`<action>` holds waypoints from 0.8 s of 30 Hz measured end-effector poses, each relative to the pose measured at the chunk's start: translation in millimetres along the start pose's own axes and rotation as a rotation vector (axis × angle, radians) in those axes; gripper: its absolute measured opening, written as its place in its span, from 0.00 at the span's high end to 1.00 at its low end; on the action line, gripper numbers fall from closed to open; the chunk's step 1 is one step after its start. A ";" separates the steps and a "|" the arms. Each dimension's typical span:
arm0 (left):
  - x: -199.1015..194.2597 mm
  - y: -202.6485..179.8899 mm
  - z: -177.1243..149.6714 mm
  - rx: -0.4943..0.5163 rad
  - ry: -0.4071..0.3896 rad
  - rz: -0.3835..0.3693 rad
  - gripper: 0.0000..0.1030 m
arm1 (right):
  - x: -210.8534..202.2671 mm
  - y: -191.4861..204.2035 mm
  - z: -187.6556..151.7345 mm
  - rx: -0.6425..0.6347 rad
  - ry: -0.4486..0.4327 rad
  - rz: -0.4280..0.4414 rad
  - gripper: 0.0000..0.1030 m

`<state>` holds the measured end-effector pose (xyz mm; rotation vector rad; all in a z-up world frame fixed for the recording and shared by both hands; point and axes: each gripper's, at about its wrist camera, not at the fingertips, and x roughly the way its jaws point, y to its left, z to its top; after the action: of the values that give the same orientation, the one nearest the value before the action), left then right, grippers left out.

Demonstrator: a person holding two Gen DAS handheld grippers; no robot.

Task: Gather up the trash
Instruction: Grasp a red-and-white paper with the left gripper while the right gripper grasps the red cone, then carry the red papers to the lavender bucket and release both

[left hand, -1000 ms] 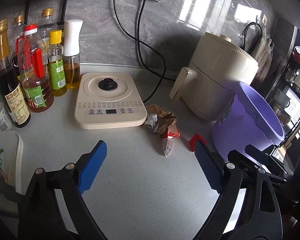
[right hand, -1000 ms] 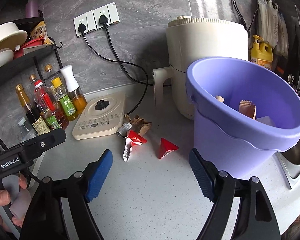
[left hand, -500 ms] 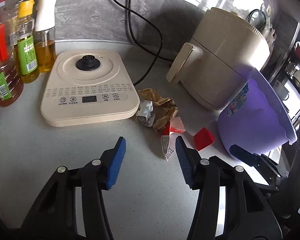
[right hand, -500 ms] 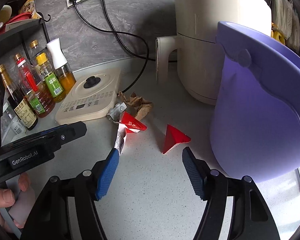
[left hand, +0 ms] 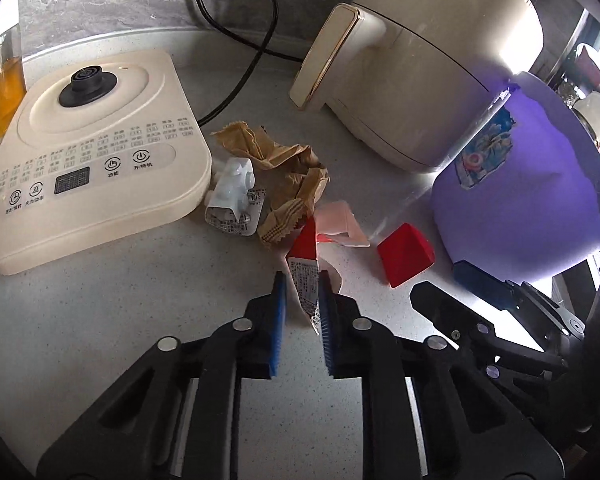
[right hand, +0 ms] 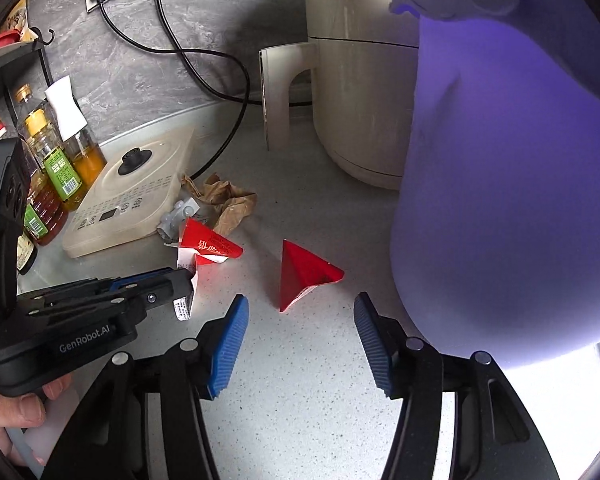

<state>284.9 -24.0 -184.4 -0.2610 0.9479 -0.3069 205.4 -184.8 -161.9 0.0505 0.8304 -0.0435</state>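
Left gripper (left hand: pixel 303 300) pinched red-and-white sachet wrapper (left hand: pixel 305 268) lying just left of purple bucket (left hand: pixel 540 184); right gripper (right hand: pixel 298 336) gaped around red wrapper (right hand: pixel 300 276); pickup step; next likely lift into bucket.

left gripper (left hand: pixel 302 292): jaws nearly closed, low | right gripper (right hand: pixel 300 320): jaws wide apart, low
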 end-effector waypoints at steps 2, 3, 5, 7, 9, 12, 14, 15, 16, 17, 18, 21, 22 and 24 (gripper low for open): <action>-1.1 -1.1 -1.6 0.007 0.001 0.012 0.98 | 3.1 2.8 -0.1 -0.006 0.003 0.000 0.50; -3.0 -0.8 -2.3 0.007 -0.002 0.017 0.98 | 4.1 4.2 0.3 -0.009 0.001 -0.001 0.52; -8.9 2.7 -4.5 -0.001 -0.009 0.020 0.98 | 6.3 6.2 2.6 -0.012 -0.004 -0.003 0.53; -17.3 7.6 -7.9 -0.007 -0.020 0.035 0.98 | 9.7 7.9 4.8 -0.014 -0.003 -0.008 0.55; -27.7 13.8 -11.1 -0.014 -0.036 0.052 0.98 | 13.5 10.1 7.2 -0.017 0.000 -0.011 0.56; -41.8 22.7 -15.7 -0.042 -0.060 0.071 0.98 | 18.9 12.3 8.3 -0.028 0.008 -0.016 0.64; -49.9 30.6 -19.5 -0.060 -0.073 0.086 0.98 | 22.1 13.6 8.4 -0.038 0.018 -0.011 0.74; -53.0 32.6 -21.0 -0.067 -0.078 0.094 0.98 | 22.3 14.2 7.6 -0.048 0.018 -0.010 0.88; -56.2 35.1 -23.2 -0.074 -0.084 0.101 0.98 | 22.0 15.8 7.4 -0.061 0.016 -0.002 0.96; -62.4 36.4 -26.3 -0.081 -0.090 0.109 0.98 | 20.0 18.6 7.6 -0.076 0.008 0.020 0.96; -67.9 37.1 -27.9 -0.092 -0.096 0.113 0.98 | 15.2 21.3 8.0 -0.090 -0.005 0.046 0.97; -90.7 37.5 -28.1 -0.115 -0.143 0.119 0.98 | -6.5 33.1 10.6 -0.138 -0.054 0.131 0.97; -95.6 35.5 -26.2 -0.118 -0.160 0.125 0.98 | -14.9 37.6 11.9 -0.154 -0.074 0.148 0.97; -106.5 30.4 -23.1 -0.122 -0.193 0.130 0.98 | -37.9 45.4 15.5 -0.176 -0.122 0.198 0.97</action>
<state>211.9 41.5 -127.8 -0.3335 0.7895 -0.1025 193.9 -139.7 -122.2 -0.0358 0.7010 0.2117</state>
